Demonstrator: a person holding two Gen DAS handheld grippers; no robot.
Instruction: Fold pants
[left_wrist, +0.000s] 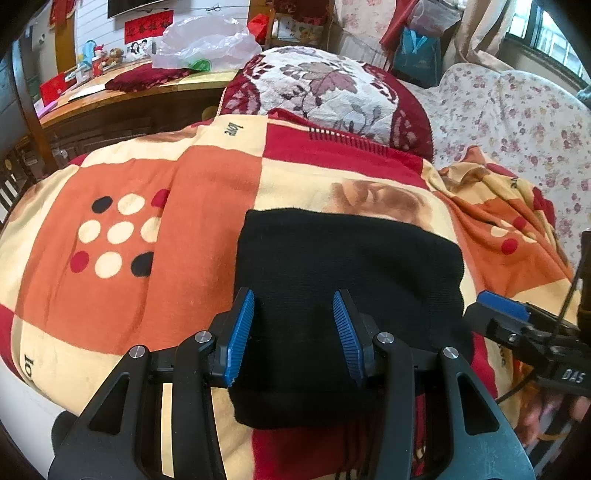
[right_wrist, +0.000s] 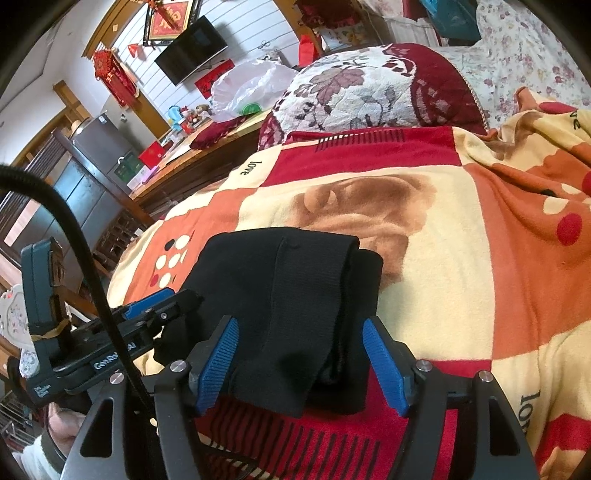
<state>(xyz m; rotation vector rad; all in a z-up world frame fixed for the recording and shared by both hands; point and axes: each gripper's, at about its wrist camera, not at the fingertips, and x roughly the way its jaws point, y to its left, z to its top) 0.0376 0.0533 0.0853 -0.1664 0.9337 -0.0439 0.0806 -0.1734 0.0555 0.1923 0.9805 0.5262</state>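
Both my left gripper (left_wrist: 293, 332) and right gripper (right_wrist: 301, 363) are hovering half-open, empty, over the folded black pants (left_wrist: 347, 280); I'm backing off toward six o'clock without snagging.

black pants (left_wrist: 347, 280) lie folded into a compact rectangle on the blanket (left_wrist: 184, 221).

Blanket (left_wrist: 207, 258) lies open around pants (left_wrist: 343, 280); cushion (left_wrist: 325, 92) blocks beyond.

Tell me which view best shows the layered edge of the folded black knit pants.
The right wrist view: the folded black knit pants show stacked layers along their right side. The left wrist view shows only a flat black rectangle, without visible layers.
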